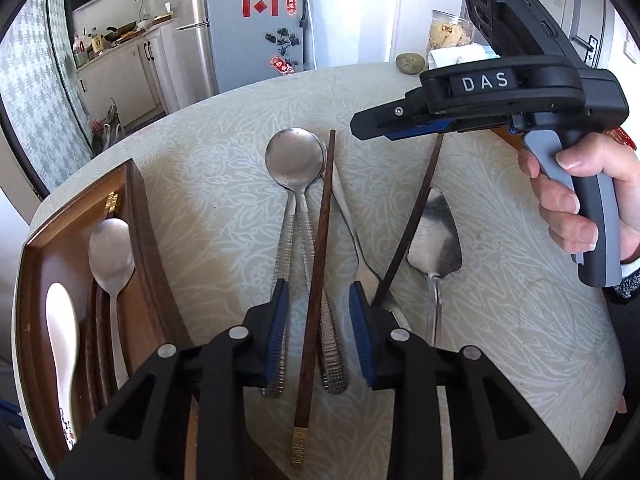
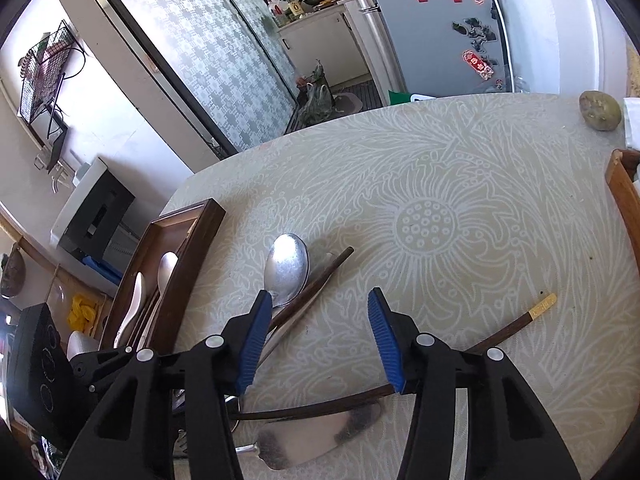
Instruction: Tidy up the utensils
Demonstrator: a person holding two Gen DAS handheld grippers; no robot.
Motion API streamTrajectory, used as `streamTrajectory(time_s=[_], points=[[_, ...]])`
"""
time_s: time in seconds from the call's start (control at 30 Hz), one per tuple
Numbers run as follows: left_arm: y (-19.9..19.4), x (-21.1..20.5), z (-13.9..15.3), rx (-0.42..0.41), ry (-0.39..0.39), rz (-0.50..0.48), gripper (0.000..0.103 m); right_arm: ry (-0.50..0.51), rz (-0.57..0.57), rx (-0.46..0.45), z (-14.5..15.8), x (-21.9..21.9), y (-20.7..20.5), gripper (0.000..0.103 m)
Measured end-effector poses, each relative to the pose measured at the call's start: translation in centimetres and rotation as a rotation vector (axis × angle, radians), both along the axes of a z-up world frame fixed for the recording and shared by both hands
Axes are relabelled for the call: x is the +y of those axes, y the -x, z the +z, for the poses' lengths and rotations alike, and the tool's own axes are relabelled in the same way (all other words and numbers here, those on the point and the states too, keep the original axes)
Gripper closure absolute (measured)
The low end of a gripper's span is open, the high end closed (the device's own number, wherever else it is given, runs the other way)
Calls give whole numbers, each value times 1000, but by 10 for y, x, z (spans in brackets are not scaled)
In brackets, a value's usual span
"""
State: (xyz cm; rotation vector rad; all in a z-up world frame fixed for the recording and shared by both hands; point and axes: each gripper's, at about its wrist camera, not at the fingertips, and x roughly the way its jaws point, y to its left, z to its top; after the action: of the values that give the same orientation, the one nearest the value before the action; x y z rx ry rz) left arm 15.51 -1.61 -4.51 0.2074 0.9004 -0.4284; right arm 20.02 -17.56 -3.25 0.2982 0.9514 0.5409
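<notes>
My left gripper (image 1: 320, 320) hangs low over the table, jaws apart. A dark wooden chopstick (image 1: 316, 280) with a gold end and the textured handles of two stacked metal spoons (image 1: 294, 156) lie between its blue pads; no pad clearly presses on them. My right gripper (image 2: 320, 340) is open, with only tablecloth between its pads. A second chopstick (image 2: 512, 326) runs under its right finger, over a metal cake server (image 2: 316, 436). In the left wrist view a hand holds the right gripper (image 1: 360, 125) above that chopstick (image 1: 412, 220) and the server (image 1: 436, 236).
A brown wooden box (image 1: 136, 216) at the table's left edge holds a metal spoon (image 1: 112, 256), a white ceramic spoon (image 1: 60, 328) and dark chopsticks. A jar (image 1: 448, 32) and a round brownish lump (image 2: 600, 110) sit at the far edge. A wooden edge (image 2: 622, 192) shows at right.
</notes>
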Motion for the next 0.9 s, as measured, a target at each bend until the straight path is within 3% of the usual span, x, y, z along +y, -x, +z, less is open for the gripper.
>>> streamTrajectory(time_s=[0.03,0.07,0.37,0.7,0.73,0.77,0.8,0.9], points=[[-1,0,-1,2,0,3,90,0,2,1,0,1,0,52],[-2,1,-2,7,0,3,91,-1,3,0,0,1,-1,52],[4,-1,4,-17,17,-11,96,-30,-12,29,-8,-1,-3,52],[21,-16,19,-67,67,-74,97,-216,-31,122,-19,-11,-9,52],[23,-18,20,-70,69,-80,97,-207,-29,115,-18,-9,-8,58],[25,-19,21,-72,70,-83,97,-181,-32,103,-15,-7,-6,78],[27,-18,22,-73,73,-90,97,-155,-39,93,-12,-5,-4,85],[33,-16,28,-91,75,-84,97,-158,-39,73,-1,2,0,86]])
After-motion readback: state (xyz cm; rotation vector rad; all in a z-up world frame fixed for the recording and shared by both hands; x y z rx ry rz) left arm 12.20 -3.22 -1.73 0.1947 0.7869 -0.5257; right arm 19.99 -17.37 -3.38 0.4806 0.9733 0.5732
